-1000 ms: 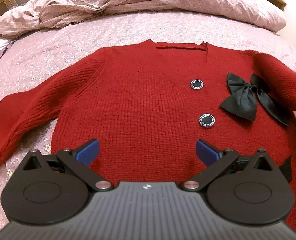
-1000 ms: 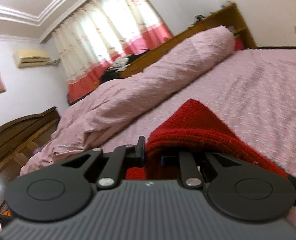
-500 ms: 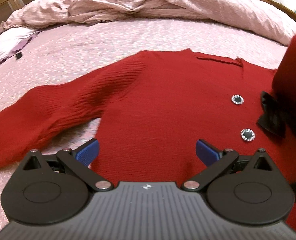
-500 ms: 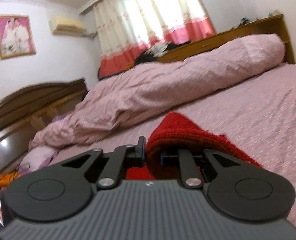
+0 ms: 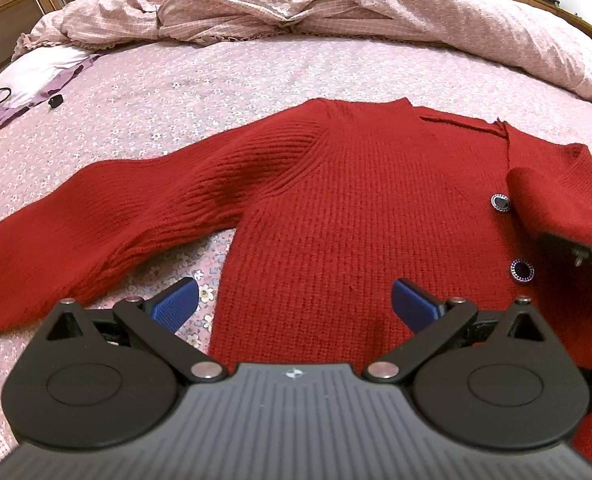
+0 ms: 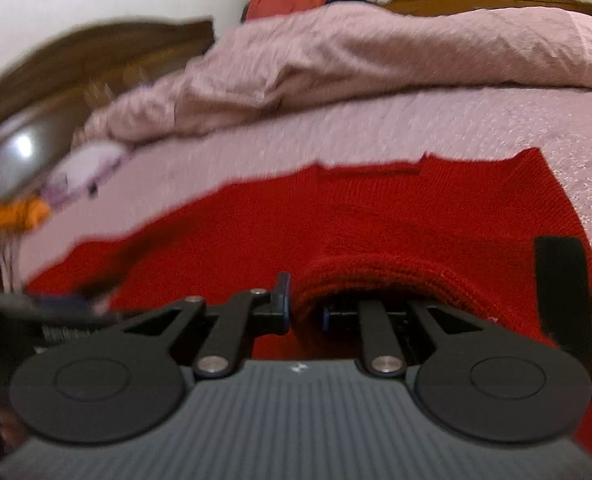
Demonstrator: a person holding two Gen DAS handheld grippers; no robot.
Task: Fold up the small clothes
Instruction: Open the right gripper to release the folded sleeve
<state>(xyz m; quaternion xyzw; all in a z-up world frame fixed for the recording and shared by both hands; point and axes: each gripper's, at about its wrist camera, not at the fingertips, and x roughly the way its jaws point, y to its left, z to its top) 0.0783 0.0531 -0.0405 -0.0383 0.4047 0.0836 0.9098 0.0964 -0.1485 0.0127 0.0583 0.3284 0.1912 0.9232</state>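
Note:
A red knit cardigan [image 5: 356, 208] lies face up on the pink floral bedsheet [image 5: 216, 80], its left sleeve [image 5: 116, 216] stretched out flat. My left gripper [image 5: 292, 300] hovers open over the cardigan's lower left edge with nothing between its blue pads [image 5: 174, 304]. Two dark buttons [image 5: 500, 202] show on the front. My right gripper [image 6: 304, 306] pinches the other sleeve [image 6: 376, 276], folded inward across the chest; its jaws are opening with the knit still between them. That sleeve [image 5: 556, 204] and its black cuff [image 6: 560, 280] cover the bow.
A rumpled pink duvet [image 5: 336, 4] runs along the far side of the bed. White and purple cloth [image 5: 36, 76] and a small black item [image 5: 56, 101] lie at the far left. A dark wooden headboard [image 6: 96, 60] stands behind.
My right gripper has carried the sleeve inward and down over the cardigan's front, hiding the black bow. My left gripper has shifted left, toward the outstretched sleeve.

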